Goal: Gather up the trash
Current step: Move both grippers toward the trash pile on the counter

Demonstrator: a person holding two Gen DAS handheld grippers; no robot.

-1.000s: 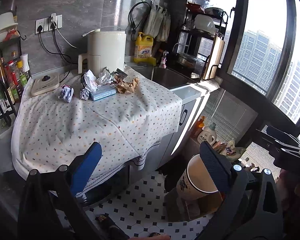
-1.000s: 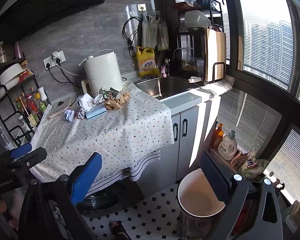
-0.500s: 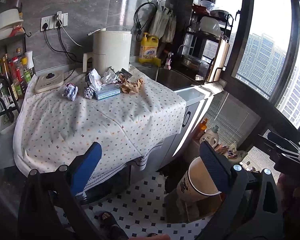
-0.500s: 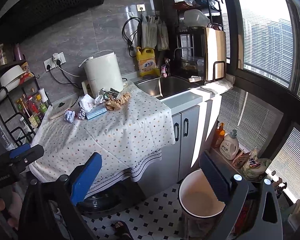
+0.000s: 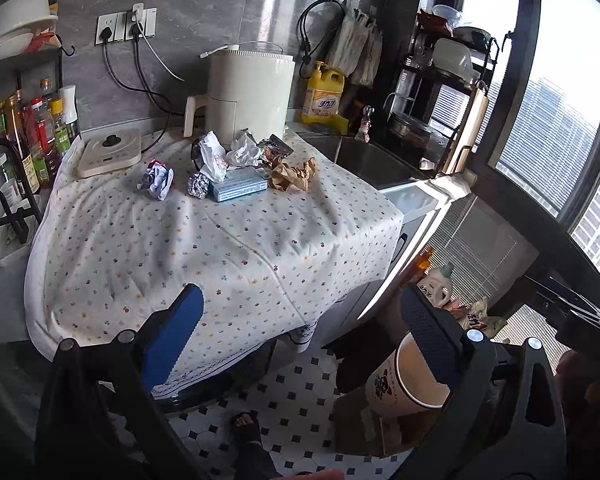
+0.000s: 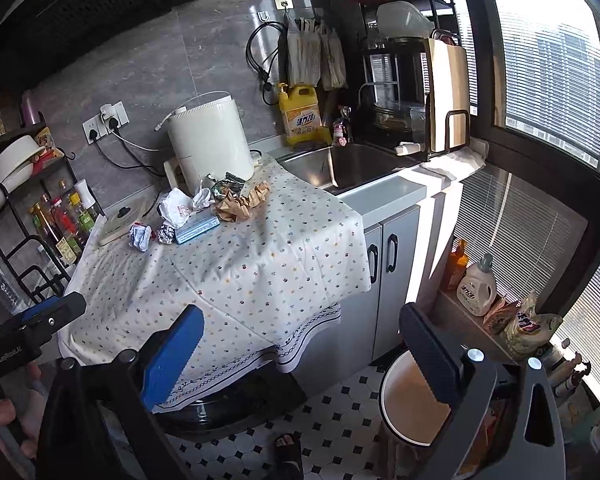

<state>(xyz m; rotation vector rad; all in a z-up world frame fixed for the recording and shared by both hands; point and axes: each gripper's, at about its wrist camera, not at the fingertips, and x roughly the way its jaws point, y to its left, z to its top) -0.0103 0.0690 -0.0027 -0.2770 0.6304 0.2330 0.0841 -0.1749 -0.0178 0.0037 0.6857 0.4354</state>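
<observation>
Trash lies at the far side of a floral-cloth counter: crumpled brown paper, a blue box, a foil ball, a white-blue wrapper, white paper and a foil bag. The same pile shows in the right wrist view. A paper bin stands on the floor; it also shows in the left wrist view. My left gripper and right gripper are open, empty, and well short of the counter.
A white appliance stands behind the trash, a flat white device to its left, a bottle rack at far left. A sink and dish rack lie right. Detergent bottles line the window ledge.
Both grippers have shifted slightly closer to the counter; the trash pile appears a little larger and lower in the left view. Nothing was grasped.
</observation>
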